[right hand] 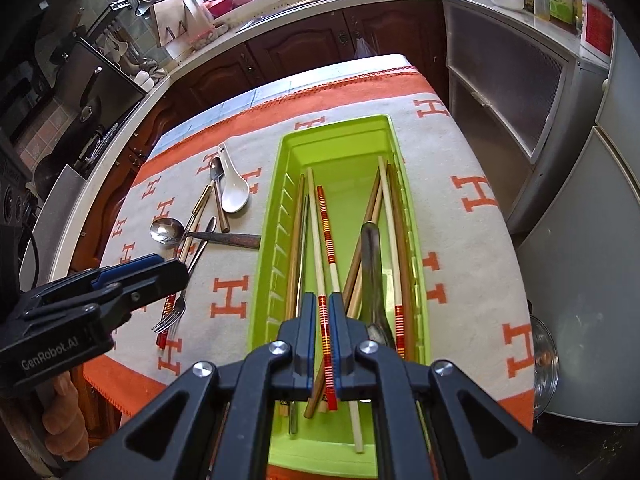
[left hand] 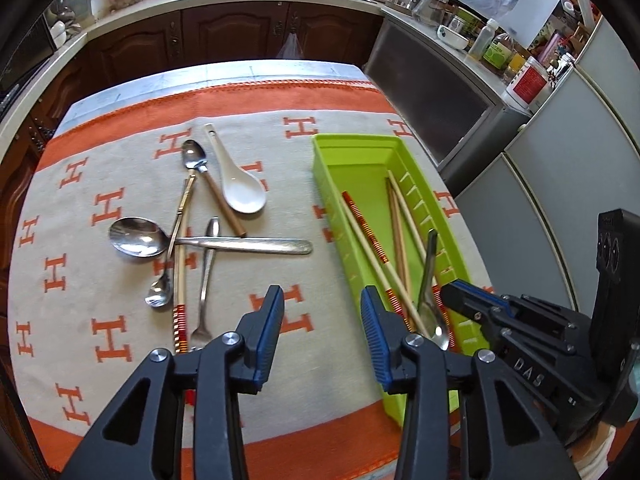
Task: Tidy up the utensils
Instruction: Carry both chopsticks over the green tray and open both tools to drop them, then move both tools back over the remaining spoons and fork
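A green utensil tray (left hand: pixel 352 152) (right hand: pixel 340 128) lies on the cloth and holds several chopsticks and a metal spoon (right hand: pixel 372 264). My right gripper (right hand: pixel 322 320) is shut on a red-banded chopstick (right hand: pixel 326 224) over the tray's near end; it shows in the left wrist view (left hand: pixel 460 296). My left gripper (left hand: pixel 322 312) is open and empty above the cloth, left of the tray; it shows in the right wrist view (right hand: pixel 160 268). Loose on the cloth lie a white ceramic spoon (left hand: pixel 240 188), a large metal spoon (left hand: pixel 138 236), small spoons, a fork (left hand: pixel 204 312) and a red-banded chopstick (left hand: pixel 180 304).
An orange and beige cloth (left hand: pixel 100 152) with H marks covers the table. Dark wood cabinets (left hand: pixel 224 36) and a sink counter stand behind. Grey appliances (left hand: pixel 568 184) stand close to the table's right edge, with bottles and jars on top.
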Demonstrator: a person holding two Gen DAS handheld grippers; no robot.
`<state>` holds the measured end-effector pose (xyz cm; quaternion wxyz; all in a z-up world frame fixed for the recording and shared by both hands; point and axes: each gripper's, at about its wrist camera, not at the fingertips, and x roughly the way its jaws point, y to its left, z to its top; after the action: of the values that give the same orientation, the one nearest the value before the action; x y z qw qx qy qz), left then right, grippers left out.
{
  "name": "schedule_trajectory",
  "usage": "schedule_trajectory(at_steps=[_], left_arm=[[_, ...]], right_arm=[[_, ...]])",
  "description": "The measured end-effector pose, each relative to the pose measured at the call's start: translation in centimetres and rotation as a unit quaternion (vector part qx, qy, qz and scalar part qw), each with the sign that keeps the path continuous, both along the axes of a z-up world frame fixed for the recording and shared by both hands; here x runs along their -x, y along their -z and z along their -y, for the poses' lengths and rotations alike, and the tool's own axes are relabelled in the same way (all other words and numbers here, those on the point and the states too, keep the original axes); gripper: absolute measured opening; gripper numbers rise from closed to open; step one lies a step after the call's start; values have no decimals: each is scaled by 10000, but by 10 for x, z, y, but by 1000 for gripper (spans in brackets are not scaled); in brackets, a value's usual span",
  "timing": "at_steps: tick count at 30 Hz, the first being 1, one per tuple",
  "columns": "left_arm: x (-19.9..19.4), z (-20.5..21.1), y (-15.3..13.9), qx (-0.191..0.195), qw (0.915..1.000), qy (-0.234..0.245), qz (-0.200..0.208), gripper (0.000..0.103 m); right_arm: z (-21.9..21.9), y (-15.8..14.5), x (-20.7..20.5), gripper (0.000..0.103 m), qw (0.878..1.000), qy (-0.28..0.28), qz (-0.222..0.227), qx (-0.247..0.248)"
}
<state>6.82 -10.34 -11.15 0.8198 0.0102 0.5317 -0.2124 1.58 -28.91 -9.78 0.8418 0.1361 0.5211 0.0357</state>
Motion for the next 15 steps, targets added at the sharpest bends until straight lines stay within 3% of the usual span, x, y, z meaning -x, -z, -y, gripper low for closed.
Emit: schedule_trajectory(at_steps=[3, 8, 15], left_arm=[[5, -12, -2, -73, 9999, -63, 96, 46], [5, -33, -7, -44, 9991, -355, 237, 46], [10, -65, -20, -238, 9943, -745, 730, 50]], right_arm=[[-3, 1, 1, 6, 10000, -12, -45, -28], [-11, 2, 1, 6, 9999, -65, -99, -58], [-30, -6, 0, 6, 9996, -241, -36, -108]])
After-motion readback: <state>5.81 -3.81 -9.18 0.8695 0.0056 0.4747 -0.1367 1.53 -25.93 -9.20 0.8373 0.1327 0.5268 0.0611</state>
